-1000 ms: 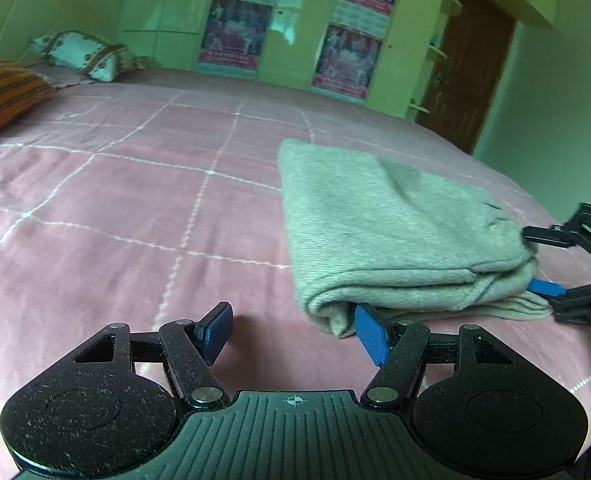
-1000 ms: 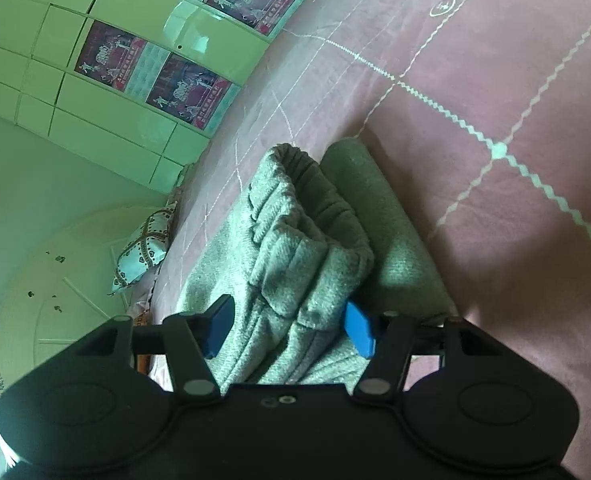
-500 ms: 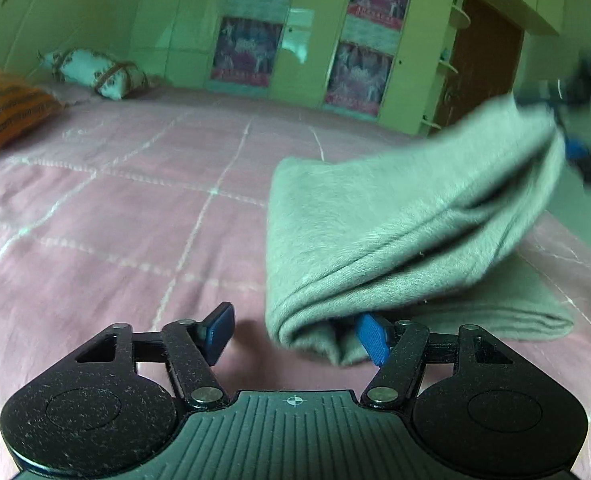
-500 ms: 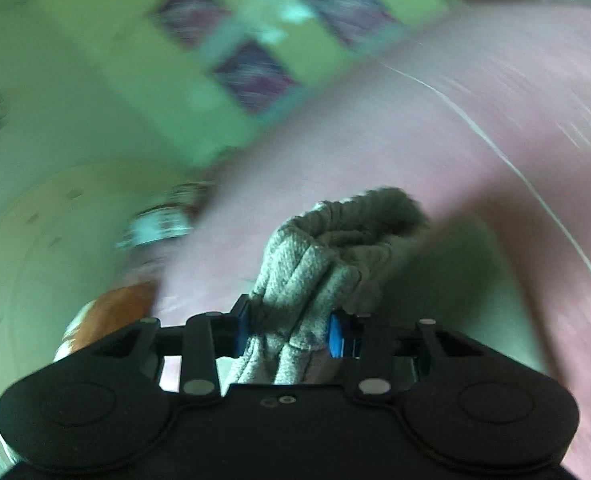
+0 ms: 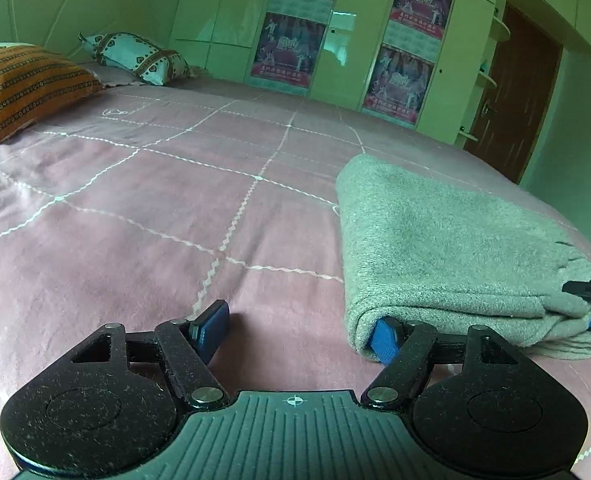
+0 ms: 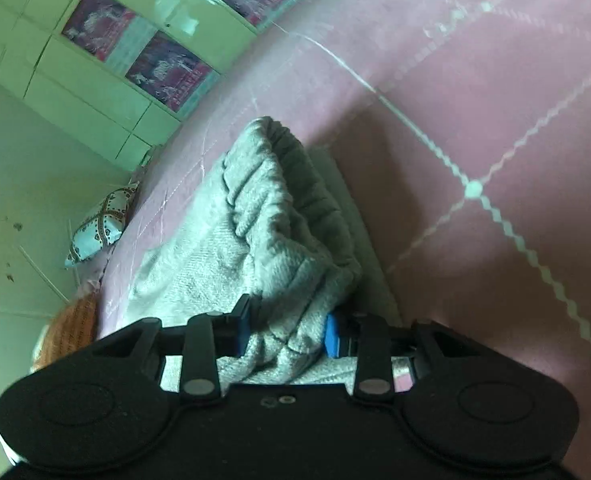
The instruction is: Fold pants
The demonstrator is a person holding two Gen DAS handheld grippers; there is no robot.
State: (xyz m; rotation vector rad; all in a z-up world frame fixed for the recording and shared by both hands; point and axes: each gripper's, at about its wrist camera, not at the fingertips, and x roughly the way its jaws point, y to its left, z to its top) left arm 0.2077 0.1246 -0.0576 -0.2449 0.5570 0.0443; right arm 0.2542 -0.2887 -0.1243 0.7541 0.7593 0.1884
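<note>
Right tool [image 6: 285, 336] clamps the grey pants' [image 5: 447, 248] gathered waistband to position the fold; left tool [image 5: 299, 330], jaws opening, nothing gripped.

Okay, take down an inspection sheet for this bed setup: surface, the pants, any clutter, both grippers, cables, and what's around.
Surface: pink bedspread with white zigzag grid lines, slightly wrinkled at its left side.
Job's things: grey pants folded into a thick stack, lying flat on the bedspread.
Clutter: orange striped pillow and white patterned pillow at the far end.
Grippers: left gripper opening, one pad tucked under the stack's near fold, nothing between the jaws; right gripper shut on the bunched waistband end.
Cables: nothing seen.
Surroundings: green wardrobe with posters, brown door.
</note>
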